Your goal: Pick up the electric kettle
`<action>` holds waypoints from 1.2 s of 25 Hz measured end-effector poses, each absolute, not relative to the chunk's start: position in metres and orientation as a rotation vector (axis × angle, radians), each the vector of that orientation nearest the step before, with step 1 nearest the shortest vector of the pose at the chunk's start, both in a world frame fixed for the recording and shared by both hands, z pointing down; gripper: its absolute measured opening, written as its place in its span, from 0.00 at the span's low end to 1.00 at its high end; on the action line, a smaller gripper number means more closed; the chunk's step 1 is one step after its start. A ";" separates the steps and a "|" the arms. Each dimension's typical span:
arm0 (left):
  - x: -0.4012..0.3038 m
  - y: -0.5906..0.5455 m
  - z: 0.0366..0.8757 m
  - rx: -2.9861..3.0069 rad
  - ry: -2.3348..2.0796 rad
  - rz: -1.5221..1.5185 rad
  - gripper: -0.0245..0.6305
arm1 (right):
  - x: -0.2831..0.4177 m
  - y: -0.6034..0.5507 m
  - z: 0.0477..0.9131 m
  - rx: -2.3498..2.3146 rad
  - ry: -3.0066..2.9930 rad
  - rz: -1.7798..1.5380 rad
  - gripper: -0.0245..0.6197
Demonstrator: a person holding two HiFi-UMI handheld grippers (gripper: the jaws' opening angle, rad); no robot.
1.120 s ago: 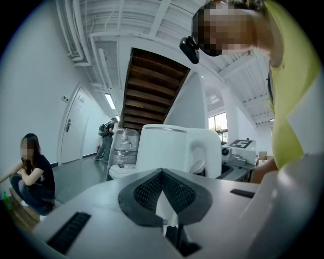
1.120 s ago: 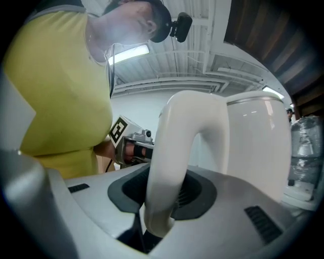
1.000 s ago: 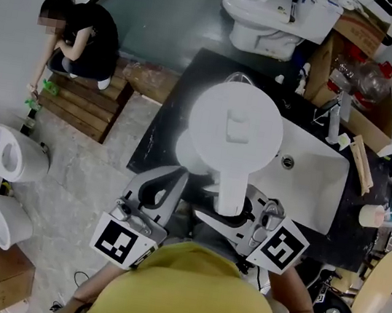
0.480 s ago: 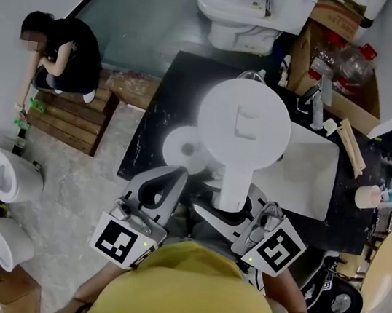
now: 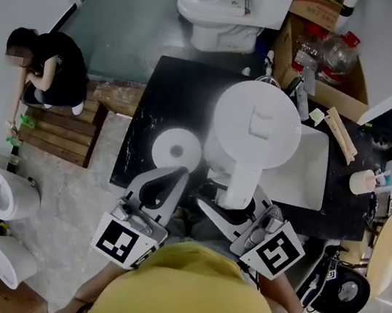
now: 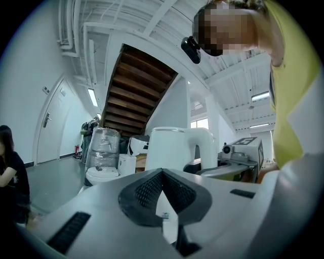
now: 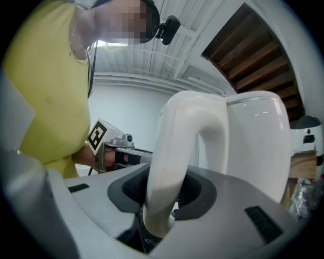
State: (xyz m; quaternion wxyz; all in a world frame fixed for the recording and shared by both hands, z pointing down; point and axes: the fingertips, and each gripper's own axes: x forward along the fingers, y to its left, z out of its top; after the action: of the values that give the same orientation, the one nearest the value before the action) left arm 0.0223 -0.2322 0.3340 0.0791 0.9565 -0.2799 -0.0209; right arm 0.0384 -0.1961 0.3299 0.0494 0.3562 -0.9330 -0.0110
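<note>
Your right gripper [image 7: 164,196] clamped on looped handle [image 7: 174,146] of glossy white plastic electric kettle [image 5: 256,128], body just ahead of jaws, off round white base [image 5: 176,149]. Left gripper [image 6: 163,173] closed, empty. Likely front-heavy, slick, rigid; hold handle mid-loop, upright.

Storeroom-like workshop, loose toilets [image 5: 216,8] on bare floor [image 5: 65,190], basin [image 5: 308,170] in black counter [image 5: 160,102], cardboard boxes [image 5: 346,104]

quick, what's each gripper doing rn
Left gripper: closed, empty.
Right gripper: closed on the kettle handle.
</note>
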 end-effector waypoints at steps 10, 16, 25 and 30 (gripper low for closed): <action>0.027 -0.232 0.338 2.920 -0.794 -0.039 0.05 | 0.050 -0.199 0.324 1.220 -2.785 -0.046 0.23; 0.027 -0.234 0.336 2.910 -0.796 -0.055 0.05 | 0.053 -0.205 0.323 1.305 -2.734 -0.055 0.23; 0.026 -0.235 0.335 2.916 -0.792 -0.063 0.05 | 0.058 -0.210 0.320 1.431 -2.688 -0.051 0.23; 0.025 -0.236 0.335 2.912 -0.790 -0.055 0.05 | 0.066 -0.213 0.320 1.517 -2.643 -0.035 0.23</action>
State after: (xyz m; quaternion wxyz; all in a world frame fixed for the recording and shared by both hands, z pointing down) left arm 0.0246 -0.2357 0.3351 0.0621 0.9631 -0.2614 -0.0181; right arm 0.0657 -0.2129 0.3203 0.0471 0.4972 -0.8663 -0.0115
